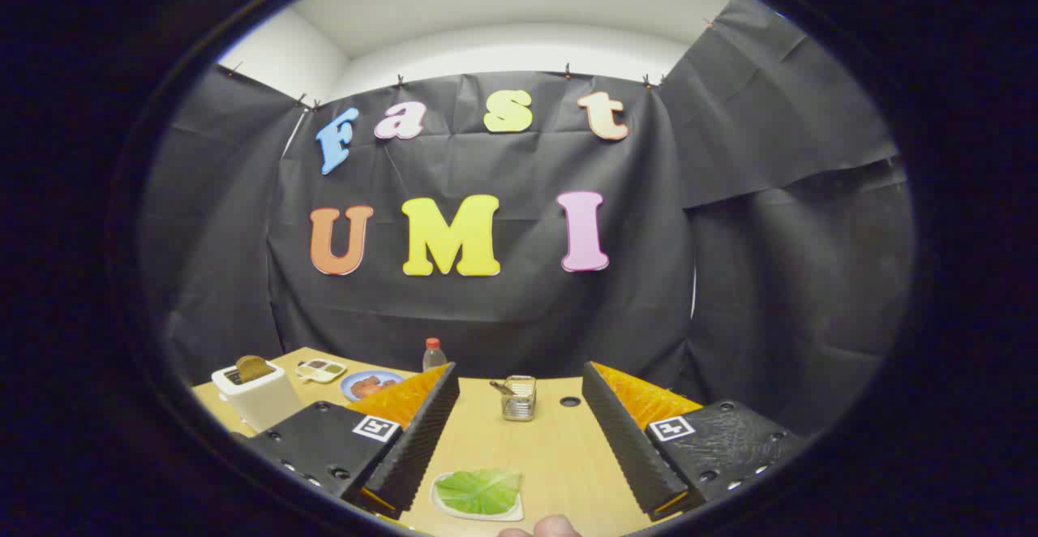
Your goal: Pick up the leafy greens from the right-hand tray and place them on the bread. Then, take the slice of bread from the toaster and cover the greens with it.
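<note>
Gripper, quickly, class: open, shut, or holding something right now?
Gripper: open, fingers spread wide, holding nothing; the leafy greens lie on the bread between the fingers, untouched.

The leafy greens point(478, 491) are one broad, bright green leaf with pale veins, lying flat on a pale slice of bread point(454, 511) whose edge shows around it; the pair sits on the table near its near edge, low between the open jaws, closer to the left one; a browned slice of bread point(254, 368) stands upright, half out of the white toaster point(258, 399), at the table's left edge.
</note>
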`<act>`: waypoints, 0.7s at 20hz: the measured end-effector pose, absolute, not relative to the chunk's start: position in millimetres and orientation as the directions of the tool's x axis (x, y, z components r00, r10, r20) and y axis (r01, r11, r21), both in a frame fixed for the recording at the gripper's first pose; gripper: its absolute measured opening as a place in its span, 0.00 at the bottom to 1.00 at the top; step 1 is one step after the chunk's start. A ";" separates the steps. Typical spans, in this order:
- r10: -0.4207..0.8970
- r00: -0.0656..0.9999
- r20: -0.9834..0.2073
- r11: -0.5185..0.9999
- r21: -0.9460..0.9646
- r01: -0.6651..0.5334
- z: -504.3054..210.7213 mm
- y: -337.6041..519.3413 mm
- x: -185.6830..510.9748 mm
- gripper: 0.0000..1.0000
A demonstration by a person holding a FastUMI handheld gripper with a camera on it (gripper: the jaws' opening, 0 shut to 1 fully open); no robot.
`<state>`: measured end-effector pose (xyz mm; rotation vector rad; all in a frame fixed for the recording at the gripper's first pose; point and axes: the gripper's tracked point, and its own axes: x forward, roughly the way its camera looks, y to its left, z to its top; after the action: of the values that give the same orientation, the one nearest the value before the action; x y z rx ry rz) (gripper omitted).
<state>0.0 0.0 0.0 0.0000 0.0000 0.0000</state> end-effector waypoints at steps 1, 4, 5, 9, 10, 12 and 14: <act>0.035 0.999 -0.035 0.999 0.004 -0.035 -8.9 9.2 6.8 0.96; 0.085 0.996 -0.030 0.996 -0.020 -0.085 -0.9 22.3 14.5 0.96; 0.080 0.996 -0.032 0.997 -0.019 -0.081 2.3 21.7 15.6 0.96; 0.096 0.995 -0.037 0.995 -0.003 -0.097 7.7 34.4 19.5 0.96; 0.094 0.995 -0.040 0.996 0.001 -0.094 9.4 34.7 20.3 0.96; 0.090 0.995 -0.037 0.996 -0.001 -0.090 15.7 35.2 19.2 0.96; 0.080 0.996 -0.039 0.997 -0.005 -0.080 17.3 30.6 17.1 0.96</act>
<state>17.1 30.6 17.3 -0.0062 0.0391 0.0800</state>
